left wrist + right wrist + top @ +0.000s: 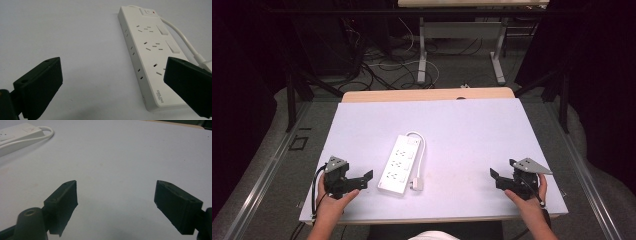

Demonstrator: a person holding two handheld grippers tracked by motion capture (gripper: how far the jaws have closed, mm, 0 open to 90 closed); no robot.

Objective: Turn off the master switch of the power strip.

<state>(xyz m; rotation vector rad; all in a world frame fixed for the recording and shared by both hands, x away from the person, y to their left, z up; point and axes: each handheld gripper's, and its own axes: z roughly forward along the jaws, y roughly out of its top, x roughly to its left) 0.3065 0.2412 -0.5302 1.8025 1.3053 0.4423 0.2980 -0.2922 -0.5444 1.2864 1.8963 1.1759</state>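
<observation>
Overall, the high view showed a white power strip [400, 164] lying flat near the middle of the worktop [472, 130], its long axis running from about 1 o'clock down to 7 o'clock. Its cable [420, 150] looped from the far end down the right side to a plug [417, 184] at the near corner. The left tool [362, 179] sat at roughly 9 o'clock of the strip, just beside its near end. The right tool [493, 175] rested well apart at 3 o'clock. Both were held low over the surface.

From the left gripper view, the left tool [112, 82] stood spread wide with nothing between its jaws; the power strip [150, 50] lay ahead toward 1 o'clock, its near end passing behind the right-hand jaw.

From the right gripper view, the right tool [116, 205] was likewise spread and empty, with the strip [17, 135] far off at 10 o'clock.

Judgement: the approach was only beginning. A sound grasp would call for swinging the left tool square across the strip's narrow width, clear of the cable, before pressing the jaws together.
</observation>
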